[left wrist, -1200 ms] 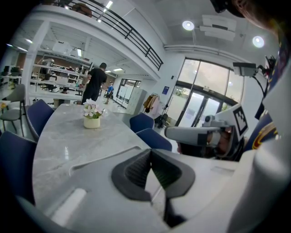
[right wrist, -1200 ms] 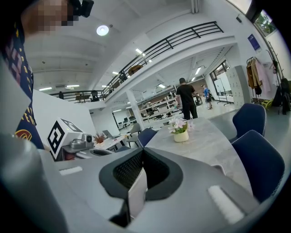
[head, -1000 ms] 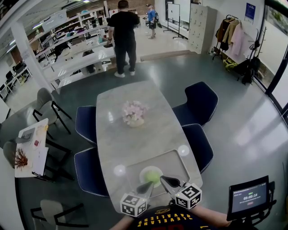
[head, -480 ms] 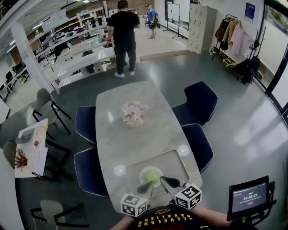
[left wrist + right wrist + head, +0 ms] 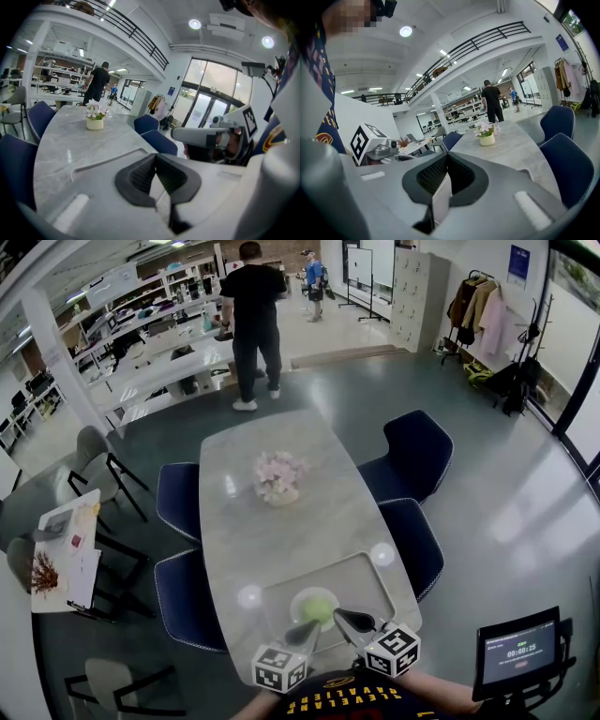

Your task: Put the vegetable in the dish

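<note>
In the head view a pale round dish sits on a grey tray at the near end of the marble table. A bright green vegetable lies in the dish. My left gripper hangs just in front of the dish, a little left. My right gripper is just to the dish's right. Seen from their own cameras, the left gripper and the right gripper have their jaws shut with nothing between them. The dish is hidden in both gripper views.
A pot of pink flowers stands mid-table. Dark blue chairs line both long sides. A person in black stands beyond the far end. A small screen on a stand is at my right.
Both grippers and the dish stay where they were. Only the person in black at the far end has shifted a step.
</note>
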Demonstrator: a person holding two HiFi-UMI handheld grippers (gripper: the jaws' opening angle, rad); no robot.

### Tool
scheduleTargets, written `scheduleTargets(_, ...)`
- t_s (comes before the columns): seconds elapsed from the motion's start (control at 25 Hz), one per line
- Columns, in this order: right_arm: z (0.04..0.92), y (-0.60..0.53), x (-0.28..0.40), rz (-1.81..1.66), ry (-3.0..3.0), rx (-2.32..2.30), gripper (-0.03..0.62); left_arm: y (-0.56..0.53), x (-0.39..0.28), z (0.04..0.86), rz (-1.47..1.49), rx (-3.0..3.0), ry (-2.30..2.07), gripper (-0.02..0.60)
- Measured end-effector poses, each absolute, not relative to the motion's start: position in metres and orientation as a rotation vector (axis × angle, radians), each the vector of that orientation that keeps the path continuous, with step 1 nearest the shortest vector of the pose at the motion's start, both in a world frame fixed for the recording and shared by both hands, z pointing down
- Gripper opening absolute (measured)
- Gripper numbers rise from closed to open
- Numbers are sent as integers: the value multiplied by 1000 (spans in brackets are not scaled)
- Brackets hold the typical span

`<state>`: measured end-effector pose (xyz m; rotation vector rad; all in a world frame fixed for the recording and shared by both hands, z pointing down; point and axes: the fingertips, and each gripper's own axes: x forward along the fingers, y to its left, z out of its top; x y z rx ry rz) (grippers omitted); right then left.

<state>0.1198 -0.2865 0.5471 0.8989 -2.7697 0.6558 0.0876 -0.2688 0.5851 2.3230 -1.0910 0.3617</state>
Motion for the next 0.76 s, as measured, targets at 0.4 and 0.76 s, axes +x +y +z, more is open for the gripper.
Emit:
scheduleTargets(0.4,549,-288,120,670,-2769,901,6,-269,87,588,364,2318,-1087,2)
scheduleTargets(0.76,550,-289,120,676,-2772,900,6,-269,86,589,371,2319,-1089,2)
